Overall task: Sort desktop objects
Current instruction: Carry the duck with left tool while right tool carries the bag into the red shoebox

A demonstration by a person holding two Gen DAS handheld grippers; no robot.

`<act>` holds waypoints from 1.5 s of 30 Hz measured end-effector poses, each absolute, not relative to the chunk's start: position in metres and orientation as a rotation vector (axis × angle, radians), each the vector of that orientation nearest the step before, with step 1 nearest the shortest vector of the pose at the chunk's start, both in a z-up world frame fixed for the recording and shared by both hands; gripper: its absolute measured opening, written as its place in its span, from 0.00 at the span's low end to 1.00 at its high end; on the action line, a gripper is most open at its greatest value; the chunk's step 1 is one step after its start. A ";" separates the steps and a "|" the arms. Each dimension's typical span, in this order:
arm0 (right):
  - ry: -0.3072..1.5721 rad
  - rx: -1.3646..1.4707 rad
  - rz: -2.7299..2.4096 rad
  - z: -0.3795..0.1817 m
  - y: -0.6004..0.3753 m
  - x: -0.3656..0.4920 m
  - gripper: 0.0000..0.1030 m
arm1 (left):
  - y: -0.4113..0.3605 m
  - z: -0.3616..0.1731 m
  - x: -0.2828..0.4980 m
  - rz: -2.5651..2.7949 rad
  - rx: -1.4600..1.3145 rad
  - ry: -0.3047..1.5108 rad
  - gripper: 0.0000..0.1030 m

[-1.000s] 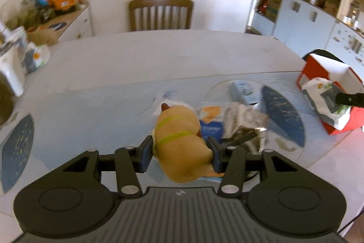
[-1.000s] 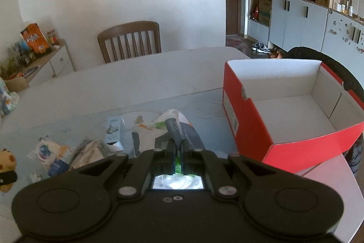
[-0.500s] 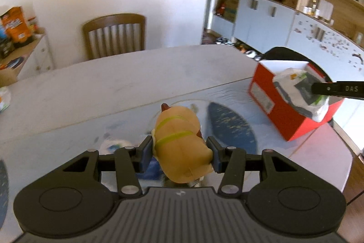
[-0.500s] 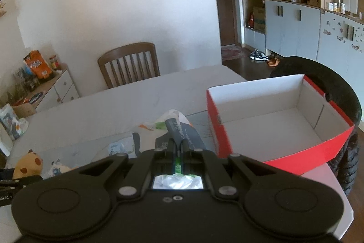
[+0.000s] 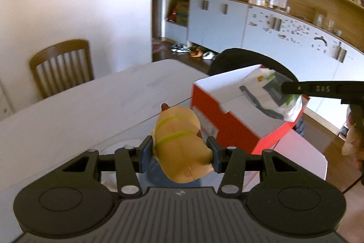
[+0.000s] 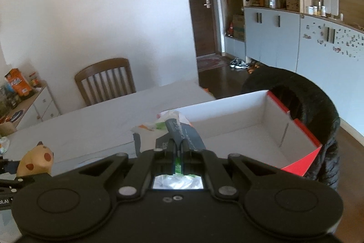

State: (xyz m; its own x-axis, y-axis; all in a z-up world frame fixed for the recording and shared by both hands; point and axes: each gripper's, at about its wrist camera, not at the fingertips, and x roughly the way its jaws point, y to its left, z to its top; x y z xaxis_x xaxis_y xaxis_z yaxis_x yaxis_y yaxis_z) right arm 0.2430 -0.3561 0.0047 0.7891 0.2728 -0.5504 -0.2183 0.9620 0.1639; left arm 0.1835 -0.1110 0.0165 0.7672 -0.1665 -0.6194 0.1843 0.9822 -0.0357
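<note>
Counts: two grippers, one plush toy, one plastic packet, one red box, one wooden chair; left gripper (image 5: 179,150) clamps the tan plush toy (image 5: 180,147) between its two fingers, one pad on each flank, toy raised above the table (image 5: 79,111) and just short of the red box (image 5: 225,117); toy shows two yellow-green stripes across its back; right gripper (image 6: 179,147) has its fingers pinched nearly together on the plastic packet (image 6: 175,129), a white, green and dark grey pouch, held over the near-left corner of the box.

Container: the red box has white inner walls and an open top; its interior, as seen from the right wrist view, shows bare white floor; the packet hangs above the rim, contact with the box cannot be told.

Surface and room: pale table top; wooden chair (image 6: 107,81) at the far edge against a white wall; grey cabinets (image 6: 273,38) with open shelves to the right; a dark door (image 6: 200,3) behind.
</note>
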 end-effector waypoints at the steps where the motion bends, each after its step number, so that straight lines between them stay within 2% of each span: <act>1: 0.608 0.096 0.257 0.003 -0.363 0.248 0.03 | -0.119 0.017 0.191 -0.205 0.034 0.671 0.48; 14: 0.628 0.075 0.184 -0.019 -0.419 0.293 0.03 | -0.213 0.002 0.271 -0.362 0.116 0.693 0.48; 26: 0.693 0.066 0.169 -0.047 -0.443 0.340 0.03 | -0.266 -0.021 0.331 -0.457 0.213 0.765 0.48; 45: 0.826 -0.039 0.177 -0.100 -0.441 0.375 0.03 | -0.295 -0.081 0.381 -0.451 0.324 0.987 0.48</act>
